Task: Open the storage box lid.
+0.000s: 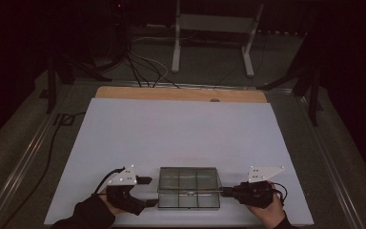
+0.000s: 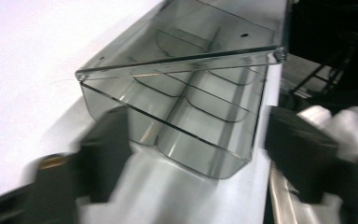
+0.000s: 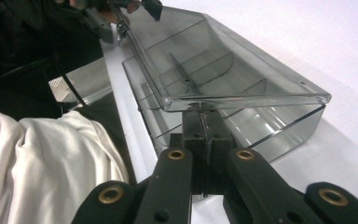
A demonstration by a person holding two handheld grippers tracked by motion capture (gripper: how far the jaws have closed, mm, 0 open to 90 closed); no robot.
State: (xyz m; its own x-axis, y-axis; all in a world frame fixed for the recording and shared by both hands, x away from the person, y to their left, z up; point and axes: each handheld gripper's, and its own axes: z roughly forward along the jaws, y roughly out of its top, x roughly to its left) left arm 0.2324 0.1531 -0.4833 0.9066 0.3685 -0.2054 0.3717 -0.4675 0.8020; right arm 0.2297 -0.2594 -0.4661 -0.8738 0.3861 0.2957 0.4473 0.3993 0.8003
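While the right gripper (image 3: 205,133) stands pinched shut under the lifted lid's edge, the left gripper (image 1: 145,191) gapes wide, holding nothing. Between them, on the white table (image 1: 181,129), sits the clear smoky plastic compartment box (image 1: 189,187). Raise the lid slowly; its hinge seems stiff.

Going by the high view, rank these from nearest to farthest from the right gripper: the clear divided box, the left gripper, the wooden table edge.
1. Clear divided box: right beside the right gripper, whose jaws meet its right end.
2. Left gripper: beyond the box, at its left end.
3. Wooden table edge: far side of the table, past the white sheet.
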